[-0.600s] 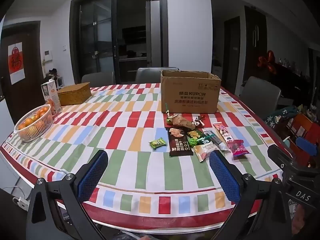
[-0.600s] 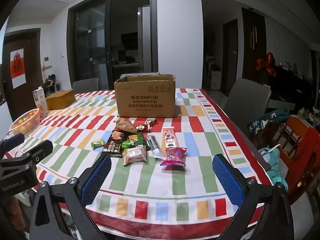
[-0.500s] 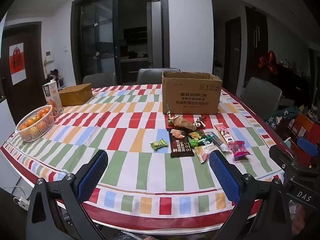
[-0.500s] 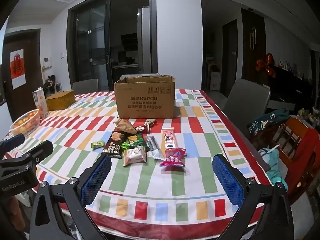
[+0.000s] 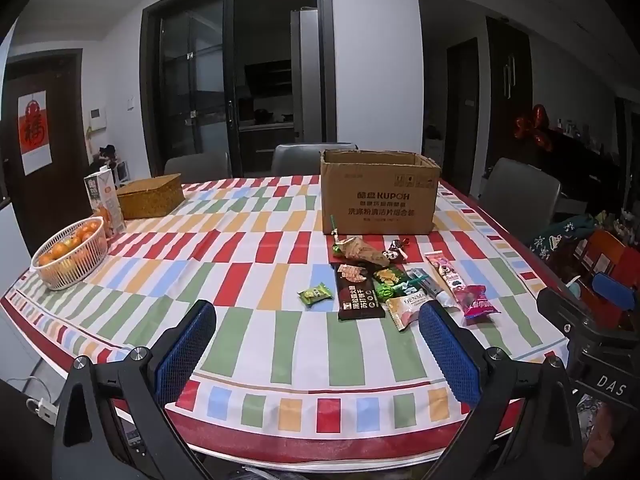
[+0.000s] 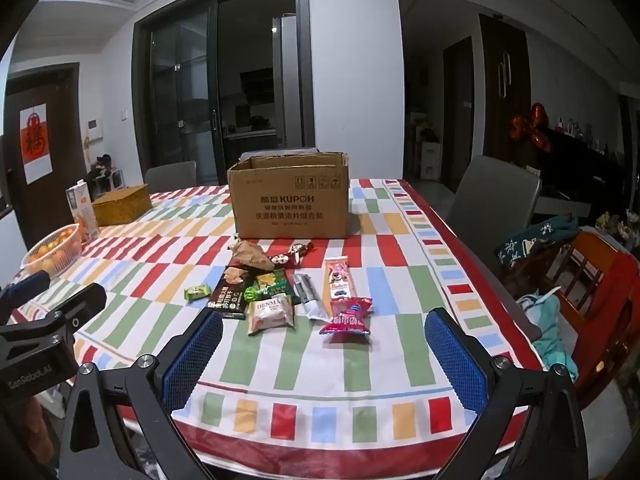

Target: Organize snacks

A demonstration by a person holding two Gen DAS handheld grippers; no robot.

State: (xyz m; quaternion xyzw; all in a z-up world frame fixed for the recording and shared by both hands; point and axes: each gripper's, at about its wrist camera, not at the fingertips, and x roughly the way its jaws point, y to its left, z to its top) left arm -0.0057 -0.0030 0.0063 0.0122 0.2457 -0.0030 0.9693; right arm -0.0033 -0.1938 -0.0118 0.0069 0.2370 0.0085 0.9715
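Ahead of both hand-held grippers, left and right, each with jaws wide apart and empty, small crinkly foil snack packets lie clustered on the striped-cloth counter before an open brown cardboard box. They look light, soft and slippery, best pinched at a flat sealed edge.

On the table: one open cardboard box, roughly a dozen snack packets clustered near it, exact count unclear where they overlap, one small green packet apart at left, one basket of oranges, one drink carton, one woven box; three grey chairs.
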